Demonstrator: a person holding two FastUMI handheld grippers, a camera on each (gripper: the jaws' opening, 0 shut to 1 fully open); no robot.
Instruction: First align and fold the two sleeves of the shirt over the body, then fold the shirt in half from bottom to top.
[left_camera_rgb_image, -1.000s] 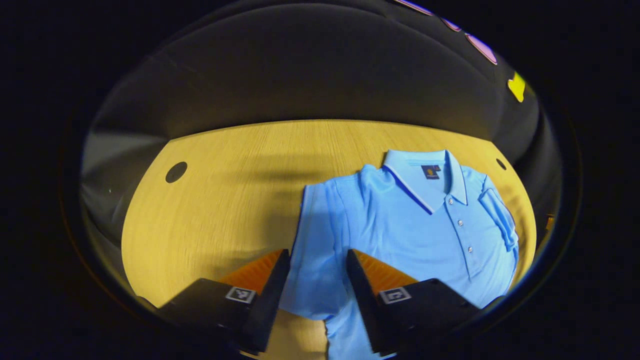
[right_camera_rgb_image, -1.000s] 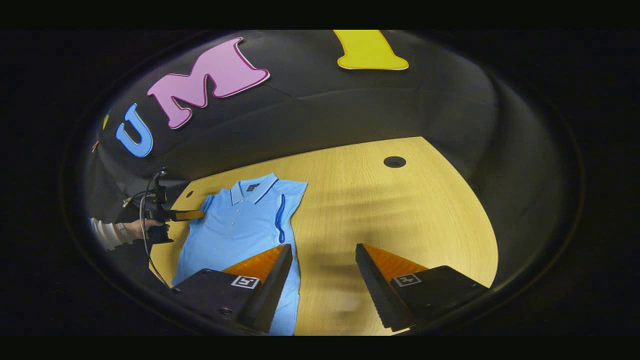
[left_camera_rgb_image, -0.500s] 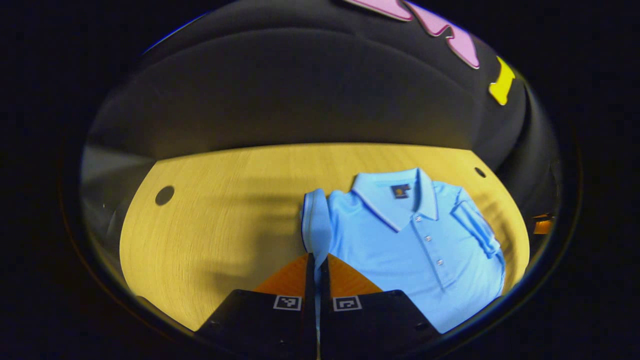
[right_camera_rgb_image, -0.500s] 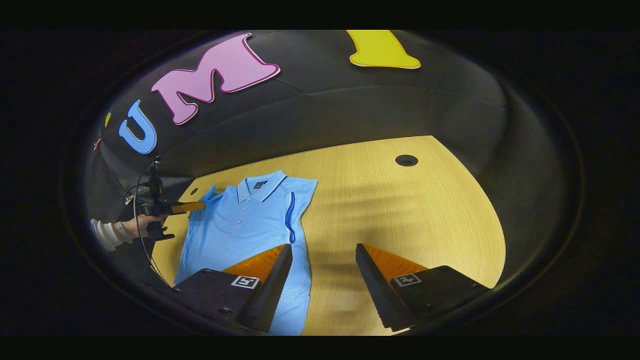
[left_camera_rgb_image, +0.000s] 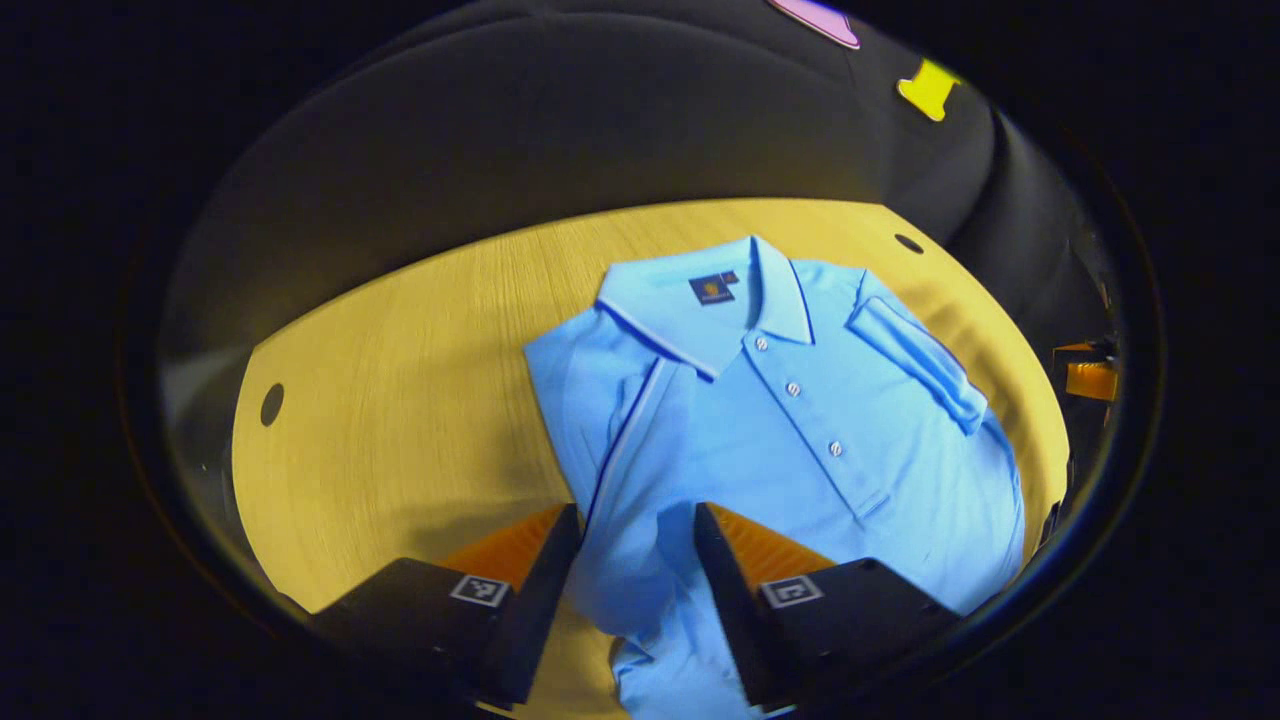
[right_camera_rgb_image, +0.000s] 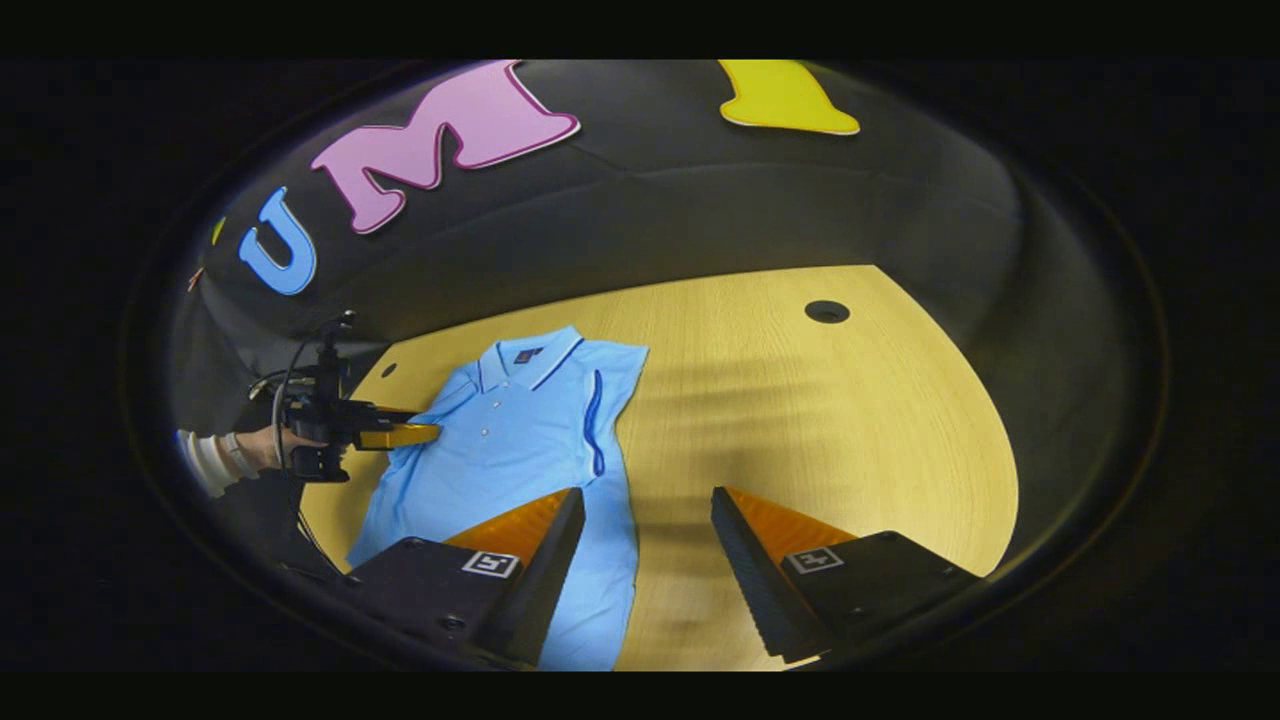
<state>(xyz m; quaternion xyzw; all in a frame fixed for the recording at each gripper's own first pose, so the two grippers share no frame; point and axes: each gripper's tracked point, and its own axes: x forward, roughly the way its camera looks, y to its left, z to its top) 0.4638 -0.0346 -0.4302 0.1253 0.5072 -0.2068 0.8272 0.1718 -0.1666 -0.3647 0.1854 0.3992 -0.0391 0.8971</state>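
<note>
Both sleeves lie folded over the shirt (left_camera_rgb_image: 800, 430) on the worktop (left_camera_rgb_image: 400, 380). Left gripper (left_camera_rgb_image: 628, 570) and right gripper (right_camera_rgb_image: 648, 560) hang open-jawed; snagging cloth could undo the left fold.

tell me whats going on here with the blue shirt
A person with a gripper in each hand is folding a light blue polo shirt on a wooden table. Both sleeves lie folded over the body. The left gripper is open over the shirt's left side; the right gripper hangs open by the other edge. The bottom-to-top fold is not yet done.
</note>
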